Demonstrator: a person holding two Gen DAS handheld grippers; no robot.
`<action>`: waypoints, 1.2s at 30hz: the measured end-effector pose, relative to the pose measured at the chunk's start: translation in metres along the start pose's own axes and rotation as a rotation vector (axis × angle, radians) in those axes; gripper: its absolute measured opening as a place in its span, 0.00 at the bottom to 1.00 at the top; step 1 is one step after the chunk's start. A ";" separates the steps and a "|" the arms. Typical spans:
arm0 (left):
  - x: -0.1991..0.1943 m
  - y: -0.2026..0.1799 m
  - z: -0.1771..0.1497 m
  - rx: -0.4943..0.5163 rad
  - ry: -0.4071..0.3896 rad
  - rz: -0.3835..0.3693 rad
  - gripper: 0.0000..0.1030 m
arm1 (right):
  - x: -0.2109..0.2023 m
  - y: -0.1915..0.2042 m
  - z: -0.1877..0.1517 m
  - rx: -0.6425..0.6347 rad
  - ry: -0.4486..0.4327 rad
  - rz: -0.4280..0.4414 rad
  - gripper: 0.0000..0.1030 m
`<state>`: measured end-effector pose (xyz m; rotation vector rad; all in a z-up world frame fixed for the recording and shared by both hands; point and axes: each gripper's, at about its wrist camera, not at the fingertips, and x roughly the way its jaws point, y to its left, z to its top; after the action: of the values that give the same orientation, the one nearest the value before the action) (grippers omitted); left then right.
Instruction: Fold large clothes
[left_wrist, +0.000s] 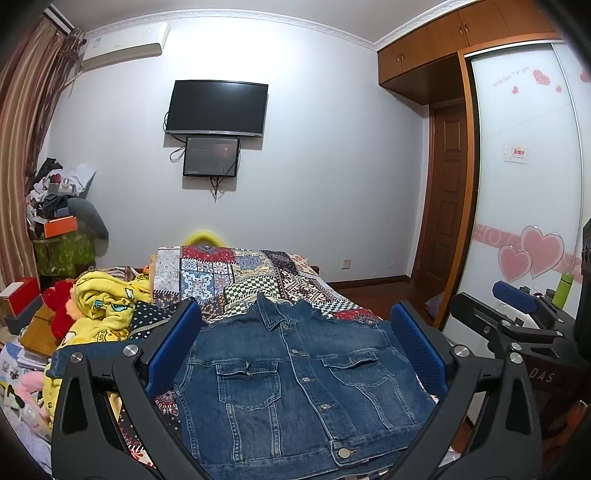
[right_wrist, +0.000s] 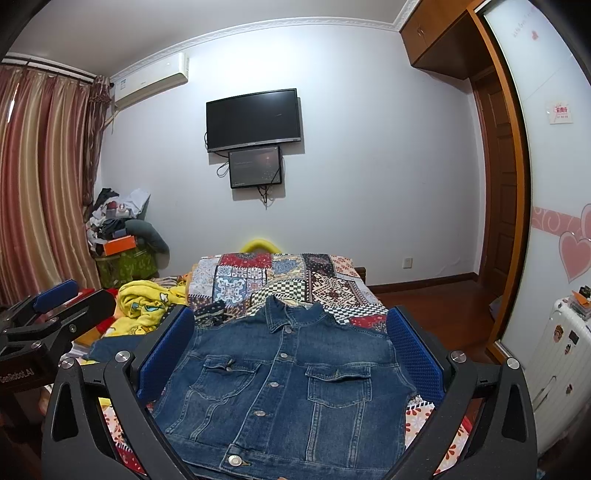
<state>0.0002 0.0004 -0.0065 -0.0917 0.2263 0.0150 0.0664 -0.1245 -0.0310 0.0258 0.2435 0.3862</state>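
A blue denim jacket (left_wrist: 295, 384) lies front up and buttoned on the patchwork bedspread (left_wrist: 236, 273), collar away from me; it also shows in the right wrist view (right_wrist: 284, 384). One sleeve trails off to the left (left_wrist: 96, 350). My left gripper (left_wrist: 295, 332) is open above the jacket, its blue pads wide apart and empty. My right gripper (right_wrist: 290, 332) is open above the jacket too, and empty. Each gripper shows at the edge of the other's view: the right one (left_wrist: 517, 306), the left one (right_wrist: 55, 299).
A yellow cartoon blanket (left_wrist: 107, 306) and red plush lie bunched at the bed's left. Boxes and clutter (left_wrist: 55, 218) stack by the curtain. A wardrobe with heart stickers (left_wrist: 532, 184) and a white suitcase (right_wrist: 561, 362) stand on the right. A TV (left_wrist: 218, 107) hangs on the far wall.
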 end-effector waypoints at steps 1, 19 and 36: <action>0.000 0.000 0.000 -0.001 0.001 0.000 1.00 | 0.004 0.001 0.000 -0.001 -0.001 0.000 1.00; 0.001 0.002 0.002 -0.012 0.005 0.001 1.00 | 0.002 0.000 -0.001 0.002 0.001 0.000 1.00; 0.002 0.000 0.004 -0.009 0.008 -0.003 1.00 | 0.002 0.001 -0.002 0.000 0.002 0.001 1.00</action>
<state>0.0030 0.0011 -0.0034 -0.1012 0.2339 0.0127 0.0672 -0.1232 -0.0332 0.0254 0.2456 0.3873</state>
